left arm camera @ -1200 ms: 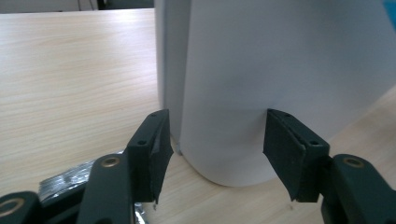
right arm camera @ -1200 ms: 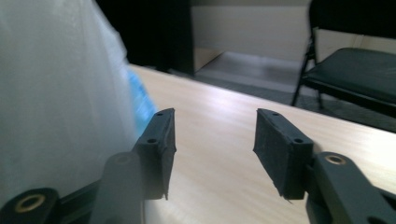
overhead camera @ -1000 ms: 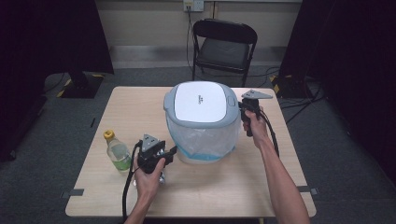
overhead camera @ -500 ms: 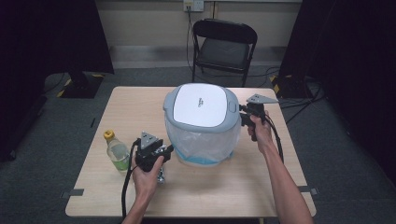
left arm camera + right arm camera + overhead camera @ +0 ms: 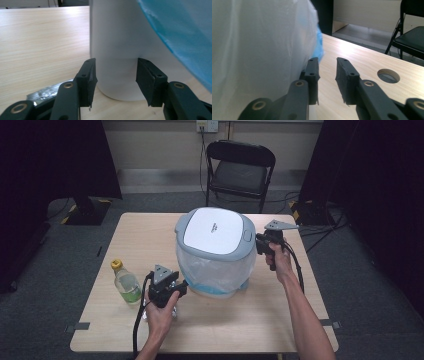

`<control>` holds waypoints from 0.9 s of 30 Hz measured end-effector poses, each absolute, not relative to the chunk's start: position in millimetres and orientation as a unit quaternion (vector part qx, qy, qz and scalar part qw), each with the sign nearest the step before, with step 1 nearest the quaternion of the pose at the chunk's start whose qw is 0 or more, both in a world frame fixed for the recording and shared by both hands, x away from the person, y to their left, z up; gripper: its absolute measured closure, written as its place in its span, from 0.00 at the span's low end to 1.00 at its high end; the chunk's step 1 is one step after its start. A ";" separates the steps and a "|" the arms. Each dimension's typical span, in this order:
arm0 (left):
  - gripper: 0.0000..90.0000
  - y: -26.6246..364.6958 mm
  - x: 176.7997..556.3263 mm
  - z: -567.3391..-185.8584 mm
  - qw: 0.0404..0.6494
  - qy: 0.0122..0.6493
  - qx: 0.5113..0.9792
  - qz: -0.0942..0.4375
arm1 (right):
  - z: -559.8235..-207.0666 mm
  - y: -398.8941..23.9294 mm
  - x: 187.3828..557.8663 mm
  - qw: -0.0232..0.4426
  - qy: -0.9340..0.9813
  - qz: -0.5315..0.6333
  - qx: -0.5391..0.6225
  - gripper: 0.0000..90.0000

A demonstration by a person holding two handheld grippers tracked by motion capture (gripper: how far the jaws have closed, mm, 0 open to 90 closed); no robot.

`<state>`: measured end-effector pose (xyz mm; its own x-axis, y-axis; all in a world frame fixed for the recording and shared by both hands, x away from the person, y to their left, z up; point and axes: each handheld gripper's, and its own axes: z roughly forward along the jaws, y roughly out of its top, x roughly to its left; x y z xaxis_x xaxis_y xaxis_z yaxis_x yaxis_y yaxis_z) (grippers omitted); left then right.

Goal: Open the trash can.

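Observation:
A white bin (image 5: 220, 270) with a grey and white lid (image 5: 215, 230) and a blue-tinted bag liner stands mid-table. My left gripper (image 5: 182, 287) sits low at its front left corner. In the left gripper view its jaws (image 5: 115, 60) are open, having just closed a little, and the bin's rounded base (image 5: 117, 45) lies just beyond the tips, untouched. My right gripper (image 5: 259, 245) is held at the bin's right side below the lid rim. Its jaws (image 5: 326, 59) have just closed to a narrow gap with bare table between them. The bag (image 5: 262, 50) lies against the left jaw.
A small bottle (image 5: 126, 282) with a yellow cap and green liquid stands left of my left hand. A crumpled foil piece (image 5: 42, 91) lies on the table by the left gripper. A round hole (image 5: 388, 75) is cut in the tabletop. A black chair (image 5: 240, 170) stands behind the table.
My right gripper has shifted slightly beside the bin. The left hand, the bin and the bottle have stayed where they were.

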<state>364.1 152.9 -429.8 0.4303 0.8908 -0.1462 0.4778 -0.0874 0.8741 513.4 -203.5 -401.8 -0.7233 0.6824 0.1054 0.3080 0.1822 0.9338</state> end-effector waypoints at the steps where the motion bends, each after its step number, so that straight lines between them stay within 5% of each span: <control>1: 0.58 154.3 366.6 -429.2 0.468 0.489 0.702 0.221 | -401.6 -204.2 511.1 0.170 0.750 0.547 0.331 0.82; 10: 0.68 166.1 386.4 -427.7 0.450 0.512 0.690 0.243 | -401.3 -207.1 477.4 0.162 0.755 0.548 0.321 0.78; 15: 0.60 165.0 379.3 -427.6 0.450 0.516 0.694 0.226 | -405.3 -213.2 483.6 0.171 0.750 0.541 0.340 0.47; 23: 0.56 164.5 383.1 -430.8 0.452 0.515 0.694 0.220 | -409.5 -197.8 510.4 0.181 0.737 0.543 0.359 0.46; 27: 0.60 165.3 389.4 -430.7 0.456 0.508 0.699 0.213 | -406.8 -191.5 504.2 0.173 0.744 0.543 0.349 0.72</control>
